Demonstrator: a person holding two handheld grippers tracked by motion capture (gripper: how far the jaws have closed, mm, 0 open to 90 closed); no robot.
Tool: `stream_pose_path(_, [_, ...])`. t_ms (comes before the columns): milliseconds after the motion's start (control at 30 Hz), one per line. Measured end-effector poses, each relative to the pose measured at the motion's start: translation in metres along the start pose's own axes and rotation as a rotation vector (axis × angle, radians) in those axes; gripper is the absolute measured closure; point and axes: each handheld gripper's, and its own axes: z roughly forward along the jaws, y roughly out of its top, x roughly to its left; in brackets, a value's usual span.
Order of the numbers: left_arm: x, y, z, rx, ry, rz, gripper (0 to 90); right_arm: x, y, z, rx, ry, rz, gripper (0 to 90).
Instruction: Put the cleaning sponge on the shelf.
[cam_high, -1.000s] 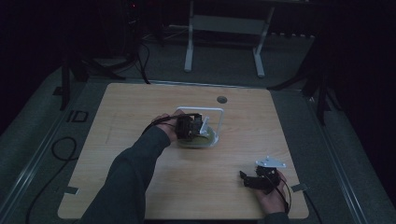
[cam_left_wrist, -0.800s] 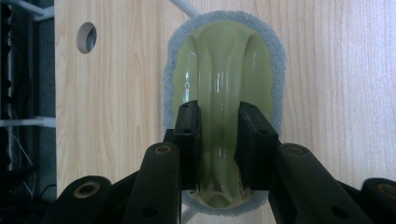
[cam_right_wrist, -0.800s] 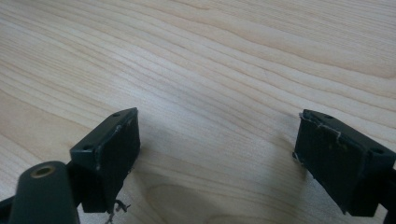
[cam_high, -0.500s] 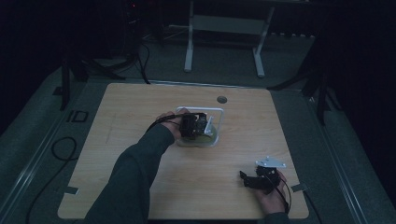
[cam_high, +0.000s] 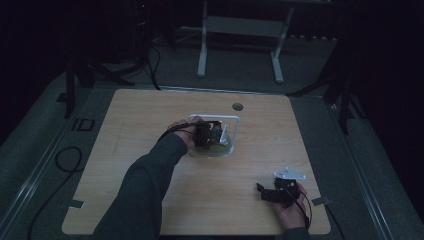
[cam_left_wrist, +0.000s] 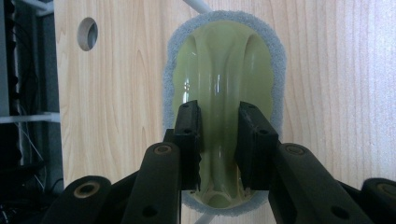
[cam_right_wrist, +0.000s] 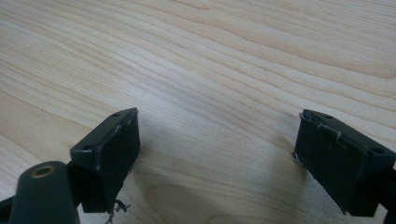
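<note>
While the left gripper (cam_left_wrist: 218, 147) pinches the raised middle ridge of a pale green scrubber (cam_left_wrist: 224, 93) with a grey pad rim, lying on the wooden table (cam_high: 140, 125) near its centre, the right gripper (cam_right_wrist: 217, 163) rests low over bare wood, jaws spread wide and empty.

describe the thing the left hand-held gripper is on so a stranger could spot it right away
Start at the wooden table and go to its middle, by the white wire frame. There the left hand-held gripper has its jaws on either side of the raised ridge of a scrubber: an oval, glossy yellow-green top edged with grey sponge.
</note>
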Motion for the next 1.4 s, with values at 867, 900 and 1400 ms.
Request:
stream_pose_path(867, [0.001,0.002,0.011,0.038,0.028,-0.010,71.9,0.000,0.000,0.000,0.001,0.000,0.000,13.6])
stream_pose_path(900, [0.001,0.003,0.012,0.038,0.028,-0.008,71.9,0.000,0.000,0.000,0.001,0.000,0.000,13.6])
stream_pose_path(1400, [0.000,0.005,0.025,0.063,0.026,-0.013,71.8,0.000,0.000,0.000,0.001,0.001,0.000,13.6])
